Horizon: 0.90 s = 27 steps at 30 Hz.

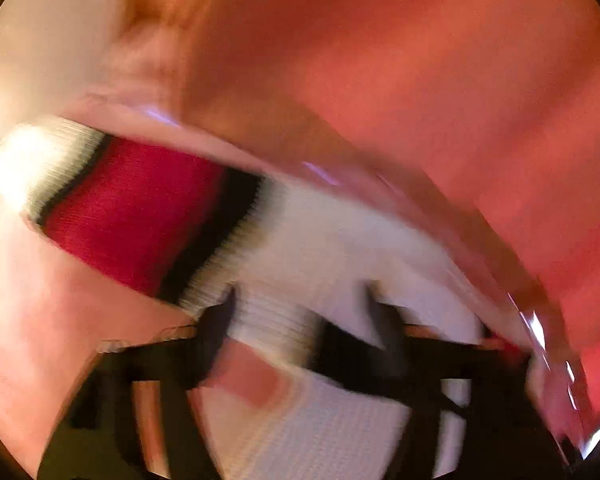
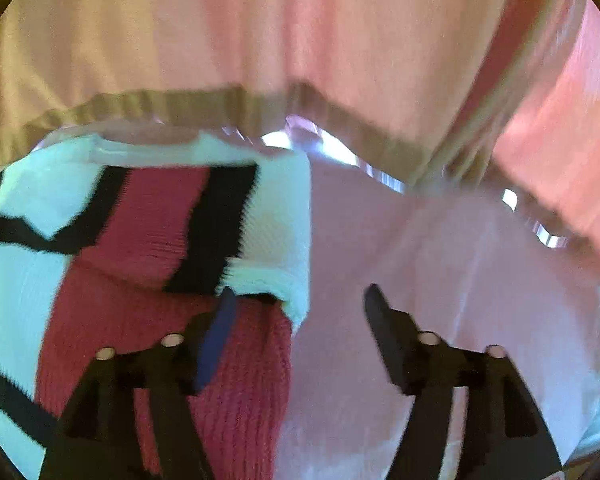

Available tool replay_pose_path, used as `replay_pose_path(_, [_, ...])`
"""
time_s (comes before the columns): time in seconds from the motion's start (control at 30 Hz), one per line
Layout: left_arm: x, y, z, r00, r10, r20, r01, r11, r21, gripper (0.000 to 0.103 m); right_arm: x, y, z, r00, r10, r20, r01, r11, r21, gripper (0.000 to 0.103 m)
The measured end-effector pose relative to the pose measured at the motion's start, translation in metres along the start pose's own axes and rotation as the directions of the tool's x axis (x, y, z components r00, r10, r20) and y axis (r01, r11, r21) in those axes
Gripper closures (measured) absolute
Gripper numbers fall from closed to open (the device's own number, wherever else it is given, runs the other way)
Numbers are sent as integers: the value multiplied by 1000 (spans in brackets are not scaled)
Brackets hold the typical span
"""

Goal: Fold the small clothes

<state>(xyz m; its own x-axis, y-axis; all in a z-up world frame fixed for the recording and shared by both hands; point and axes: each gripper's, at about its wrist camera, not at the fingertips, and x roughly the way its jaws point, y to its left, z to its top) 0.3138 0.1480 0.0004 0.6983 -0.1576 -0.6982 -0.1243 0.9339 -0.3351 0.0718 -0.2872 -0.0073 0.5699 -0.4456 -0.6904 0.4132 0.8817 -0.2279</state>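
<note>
A small knit sweater, white with red panels and black stripes, lies on a pink-covered table. In the left wrist view the sweater (image 1: 300,240) fills the middle, blurred by motion; my left gripper (image 1: 300,292) is open, its fingers spread just over the white knit. In the right wrist view the sweater (image 2: 148,240) lies at the left with one part folded over. My right gripper (image 2: 298,292) is open and empty at the sweater's right edge, its left finger (image 2: 220,332) over the red knit, its right finger (image 2: 388,332) over the bare cloth.
The table has a glossy clear cover whose edge (image 2: 320,140) runs across the far side. Beyond it hangs pink and cream fabric (image 2: 340,32). Bare pink table surface (image 2: 460,280) lies right of the sweater. Reddish fabric (image 1: 420,60) fills the top of the left wrist view.
</note>
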Motion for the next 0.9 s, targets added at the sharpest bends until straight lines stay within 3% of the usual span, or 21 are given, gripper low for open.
replay_pose_path(0.07, [-5, 52, 22, 984, 159, 80, -157, 987, -38, 20, -13, 13, -1, 999, 42, 27, -42, 999, -5, 33])
replay_pose_path(0.1, [-1, 78, 34, 971, 229, 73, -225, 973, -57, 20, -13, 22, -3, 997, 72, 25, -72, 997, -9, 33])
replay_pose_path(0.2, [12, 151, 58, 941, 338, 12, -330, 924, -193, 20, -12, 56, -11, 991, 137, 3, -137, 988, -74, 33])
replay_pose_path(0.3, [32, 196, 67, 929, 367, -53, -367, 888, -279, 22, -12, 83, -20, 990, 143, -1, -141, 978, -151, 33])
replay_pose_path(0.37, [48, 213, 66, 936, 337, -102, -352, 883, -311, 40, -10, 93, -21, 990, 140, -8, -140, 975, -171, 33])
replay_pose_path(0.4, [50, 213, 66, 931, 351, -97, -363, 879, -309, 49, -9, 95, -22, 990, 140, -13, -140, 975, -174, 33])
replay_pose_path(0.43, [50, 207, 68, 935, 349, -68, -354, 891, -285, 81, -6, 96, -22, 991, 136, -17, -137, 975, -175, 33])
replay_pose_path(0.47, [53, 200, 70, 949, 307, -74, -315, 913, -260, 97, -8, 98, -25, 991, 130, -17, -131, 976, -176, 33])
replay_pose_path(0.53, [49, 182, 74, 954, 295, -58, -300, 925, -233, 97, -8, 95, -24, 993, 117, -15, -118, 978, -172, 33])
replay_pose_path(0.6, [23, 143, 78, 961, 272, 42, -262, 951, -164, 97, -8, 89, -20, 993, 116, -8, -116, 981, -158, 33])
replay_pose_path(0.67, [-10, 83, 79, 974, 186, 130, -180, 982, -57, 98, -12, 80, -14, 994, 112, 4, -110, 985, -130, 33])
replay_pose_path(0.73, [-41, 26, 73, 980, 83, 183, -91, 995, 37, 97, -14, 71, -8, 992, 126, 8, -125, 988, -93, 33])
replay_pose_path(0.83, [-80, -80, 40, 978, -112, 173, 77, 977, 196, 97, -14, 55, -2, 991, 132, 12, -131, 991, -41, 32])
replay_pose_path(0.9, [-84, -153, -8, 973, -213, 91, 177, 938, 297, 96, -12, 46, 0, 992, 126, 7, -126, 992, -13, 32])
